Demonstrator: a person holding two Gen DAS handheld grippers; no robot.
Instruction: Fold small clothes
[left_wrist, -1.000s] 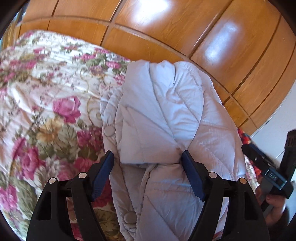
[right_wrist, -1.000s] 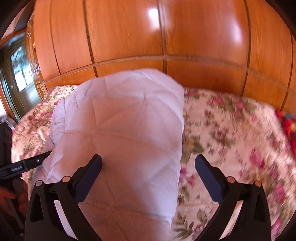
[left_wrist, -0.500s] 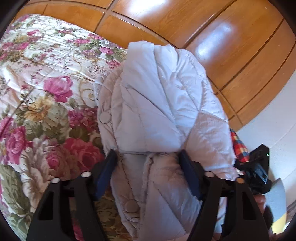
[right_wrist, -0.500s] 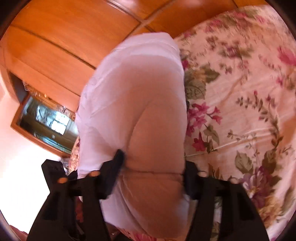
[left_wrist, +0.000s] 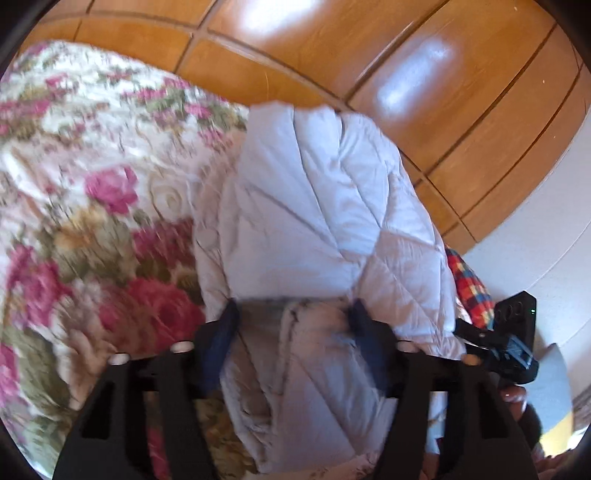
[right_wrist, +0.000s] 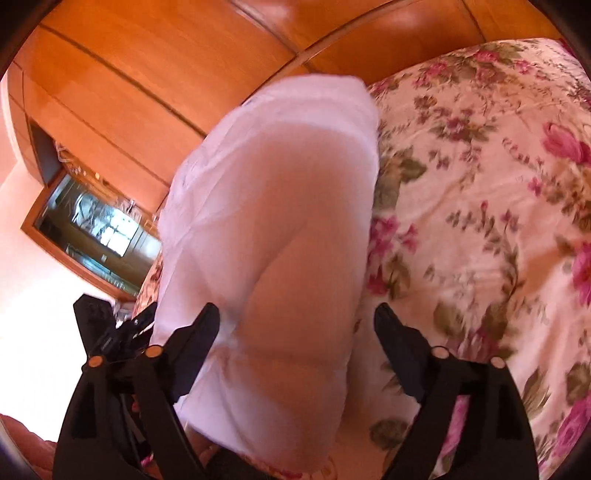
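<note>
Quilted pale jacket (left_wrist: 317, 229) lying folded on the floral bedspread (left_wrist: 85, 206), far end close to the wooden wardrobe (left_wrist: 406, 74). Lilac-white in the left wrist view, washed pink in the right wrist view (right_wrist: 273, 229).

Left gripper (left_wrist: 291, 321): fingers set narrow, pressed against both sides of a bunched part of the jacket at its near end; fabric pinched between them. Right gripper (right_wrist: 295, 325): fingers spread wide, straddling the near end of the jacket, left finger touching the cloth, right finger clear of it over the bedspread.

Around the jacket: checked red, yellow and blue cloth (left_wrist: 469, 284) just beside its right edge, mostly hidden behind it. Pale wall (left_wrist: 546, 221) beyond that. Glass-fronted cabinet (right_wrist: 92, 225) well to the jacket's left in the right wrist view, contents too glary to read.

Hard to make out: bedspread pattern smeared by motion blur in both views. Jacket seams lost to overexposure in the right wrist view. Near hem cut off behind the gripper bodies. Opposite gripper only partly seen at each frame edge (left_wrist: 509, 343) (right_wrist: 107, 332), fingers hidden. Grey and yellow shape (left_wrist: 554, 406) at the lower right, cropped, unidentifiable.
</note>
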